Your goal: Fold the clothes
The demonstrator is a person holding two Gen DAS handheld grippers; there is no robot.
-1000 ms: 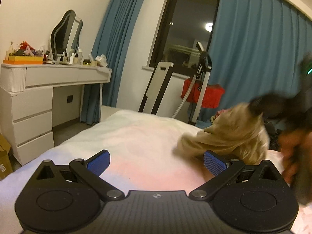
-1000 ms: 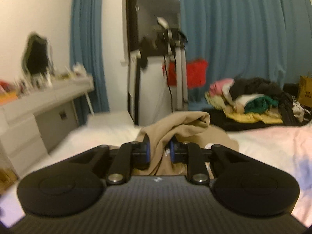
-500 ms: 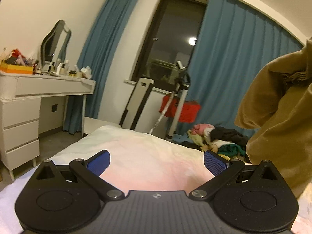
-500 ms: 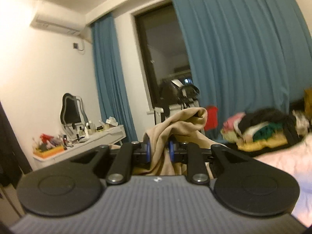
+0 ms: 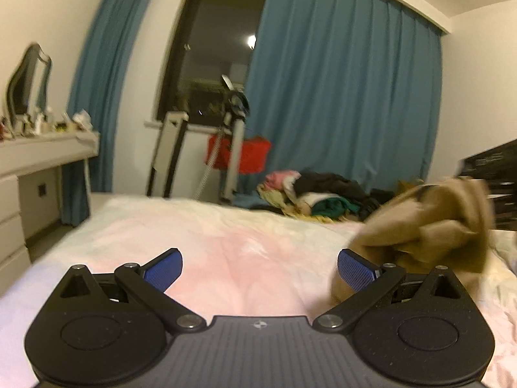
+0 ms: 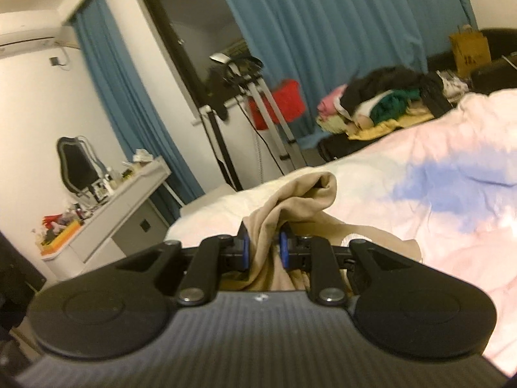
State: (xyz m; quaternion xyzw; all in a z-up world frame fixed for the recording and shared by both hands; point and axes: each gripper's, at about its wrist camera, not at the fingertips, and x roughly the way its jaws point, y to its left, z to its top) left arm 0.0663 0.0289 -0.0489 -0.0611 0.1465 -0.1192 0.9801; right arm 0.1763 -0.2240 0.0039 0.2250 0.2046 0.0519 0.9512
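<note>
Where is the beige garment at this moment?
The beige garment is pinched in the shut right gripper over the pink bed sheet. In the left wrist view it sits bunched at the right, beside the open left gripper.

On the bed (image 5: 200,226), the bunched garment (image 5: 429,226) lies to the right, near the left tool (image 5: 260,266). A clothes pile (image 5: 320,194) sits at the far edge. The dressing bench (image 5: 48,152) stands left, the window (image 5: 213,48) far behind.
</note>
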